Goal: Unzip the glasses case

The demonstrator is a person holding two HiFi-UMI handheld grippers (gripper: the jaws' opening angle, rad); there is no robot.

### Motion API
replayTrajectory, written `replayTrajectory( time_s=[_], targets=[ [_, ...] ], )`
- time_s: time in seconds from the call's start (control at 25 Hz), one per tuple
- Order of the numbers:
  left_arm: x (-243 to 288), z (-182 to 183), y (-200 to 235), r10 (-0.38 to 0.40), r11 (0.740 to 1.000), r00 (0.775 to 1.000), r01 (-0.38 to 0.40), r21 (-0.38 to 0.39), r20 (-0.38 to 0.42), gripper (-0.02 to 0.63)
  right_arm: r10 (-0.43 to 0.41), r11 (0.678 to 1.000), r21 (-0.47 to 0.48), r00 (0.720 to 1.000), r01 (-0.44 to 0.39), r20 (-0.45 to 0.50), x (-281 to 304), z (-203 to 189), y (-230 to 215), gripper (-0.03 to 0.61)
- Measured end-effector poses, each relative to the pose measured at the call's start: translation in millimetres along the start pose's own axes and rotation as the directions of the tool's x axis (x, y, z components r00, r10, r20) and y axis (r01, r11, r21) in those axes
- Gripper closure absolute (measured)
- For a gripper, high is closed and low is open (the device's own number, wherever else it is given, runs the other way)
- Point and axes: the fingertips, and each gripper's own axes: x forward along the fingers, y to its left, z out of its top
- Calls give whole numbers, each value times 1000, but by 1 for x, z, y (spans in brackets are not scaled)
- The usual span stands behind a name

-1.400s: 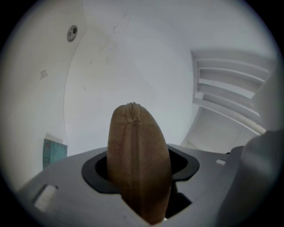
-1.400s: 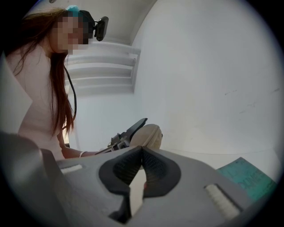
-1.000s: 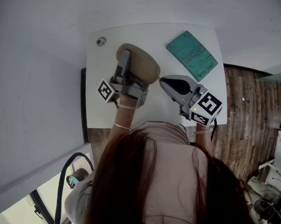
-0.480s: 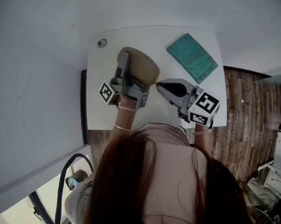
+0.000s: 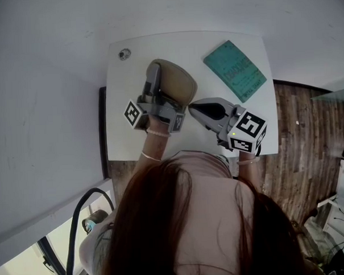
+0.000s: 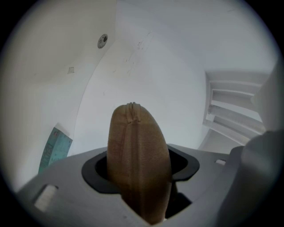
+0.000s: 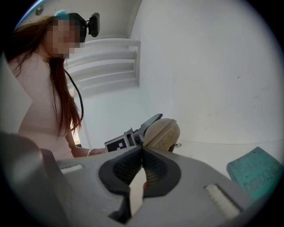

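Observation:
A tan zipped glasses case [image 5: 175, 82] stands on its edge over the white table [image 5: 217, 132], and my left gripper [image 5: 157, 97] is shut on it. In the left gripper view the case [image 6: 137, 150] sits upright between the jaws with its zipper seam facing the camera. My right gripper [image 5: 192, 107] is shut, its tips right at the near right end of the case. In the right gripper view the pads [image 7: 153, 166] meet in front of the case [image 7: 162, 130], and I see nothing held between them. The zipper pull is hidden.
A teal booklet [image 5: 235, 70] lies at the table's far right corner. A small round metal fitting [image 5: 124, 53] sits at the far left corner. Wooden floor [image 5: 308, 139] lies beyond the table's right edge, and a wall runs along the left.
My right gripper has moved left, up to the near end of the case. My left gripper and the case have shifted slightly right and nearer.

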Motion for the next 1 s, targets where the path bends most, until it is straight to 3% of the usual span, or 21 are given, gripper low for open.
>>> replayTrajectory(
  time_s=[0.4,1.0],
  targets=[
    [2,-1,-2,-2,1000,1000,2,1,0,316,5,1000,3,1000,-5,-5,4,-1,1,575],
    [11,-4,-11,3,977,998,11,215,-66,316,-86,995,61,996,85,16,7,-8,-12,565]
  ],
)
